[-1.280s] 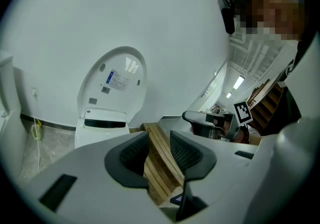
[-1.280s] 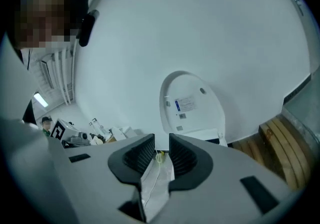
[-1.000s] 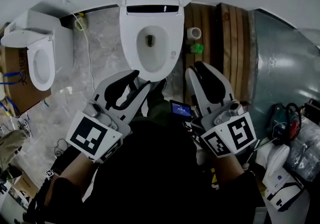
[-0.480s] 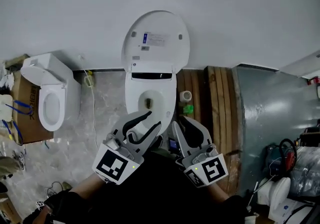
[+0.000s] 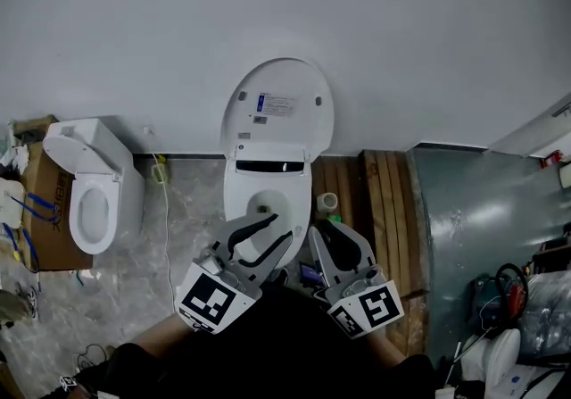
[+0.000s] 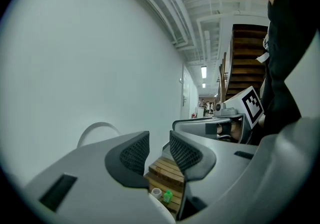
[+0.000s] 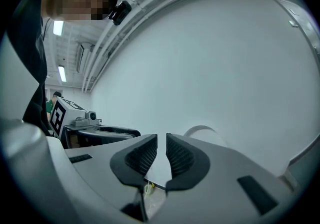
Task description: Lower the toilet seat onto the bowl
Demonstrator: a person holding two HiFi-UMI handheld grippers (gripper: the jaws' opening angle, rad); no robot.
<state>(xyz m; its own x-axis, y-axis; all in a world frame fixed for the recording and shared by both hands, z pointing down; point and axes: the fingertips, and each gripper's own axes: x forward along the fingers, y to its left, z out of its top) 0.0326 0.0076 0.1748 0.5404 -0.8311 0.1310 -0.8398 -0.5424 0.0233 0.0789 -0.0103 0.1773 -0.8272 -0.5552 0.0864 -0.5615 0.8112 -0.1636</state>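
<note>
Two grippers are held side by side before the toilet. Left gripper (image 5: 278, 229): jaws spread, nothing gripped. Right gripper (image 5: 328, 236): jaws just drawn almost together, nothing between them. The toilet seat (image 5: 277, 107) is seen upright against the wall, beyond both grippers and untouched. The bowl (image 5: 268, 196) lies open just past the left gripper's tips. A tape roll (image 5: 327, 202) and a green object (image 5: 335, 218) are noted ahead of the right gripper, on wooden planks (image 5: 384, 210). A second toilet (image 5: 85, 192) stands well off to the left gripper's left.

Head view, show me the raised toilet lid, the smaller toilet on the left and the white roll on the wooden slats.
raised toilet lid (image 5: 278, 116), head view, middle of its inner face.
smaller toilet (image 5: 92, 178), head view, rear of its seat.
white roll (image 5: 327, 202), head view, its top.
</note>
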